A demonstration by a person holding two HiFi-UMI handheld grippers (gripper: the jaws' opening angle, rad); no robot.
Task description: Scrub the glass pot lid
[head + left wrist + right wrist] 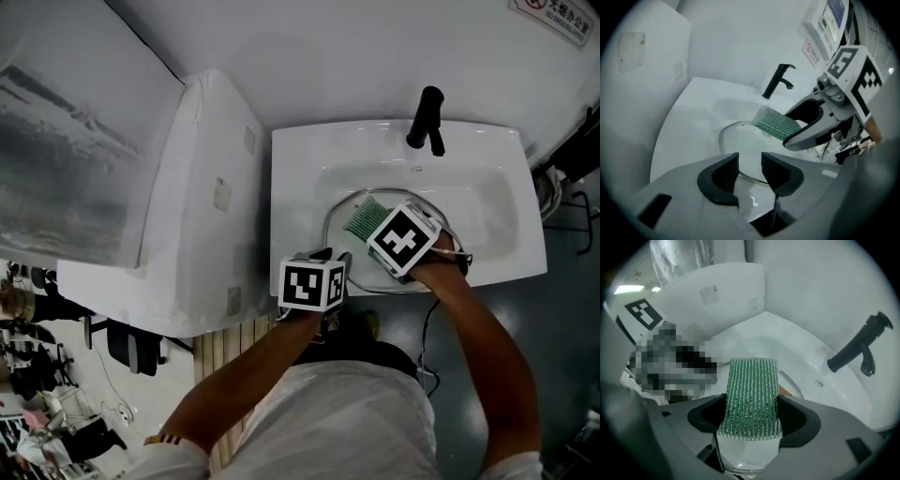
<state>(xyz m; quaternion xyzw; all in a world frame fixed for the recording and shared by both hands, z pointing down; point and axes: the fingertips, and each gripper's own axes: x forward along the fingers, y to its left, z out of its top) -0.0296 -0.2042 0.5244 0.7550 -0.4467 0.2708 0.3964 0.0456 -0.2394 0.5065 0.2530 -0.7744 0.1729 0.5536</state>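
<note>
My right claw [752,416] is clamped on a green ribbed scouring sponge [752,394]. It grips the sponge's near end by its two long sides, and the rest sticks out forward past the tips. The round clear glass pot lid [740,140] lies low in the bowl of the white ceramic sink [300,159], directly beneath and ahead of that claw, so the sponge's free end hangs over the glass. I cannot say for sure whether it presses on the glass or floats just above it.

The sponge's long axis runs straight along the right claw's own line, pointing away from me and across the lid toward its far rim. The lid, being round, has no long axis of its own. It looks close to flat, broad face up, and its near rim curves right in front of my left claw [750,164].

That left claw has its jaws drawn in to a narrow gap, and I can see nothing pinched in it. The lid's rim shows through the gap just beyond the tips. The right claw is over the glass and the left is at its edge. I judge the coming stroke calls for dragging the sponge back and forth along its length while the left steadies the rim.
</note>
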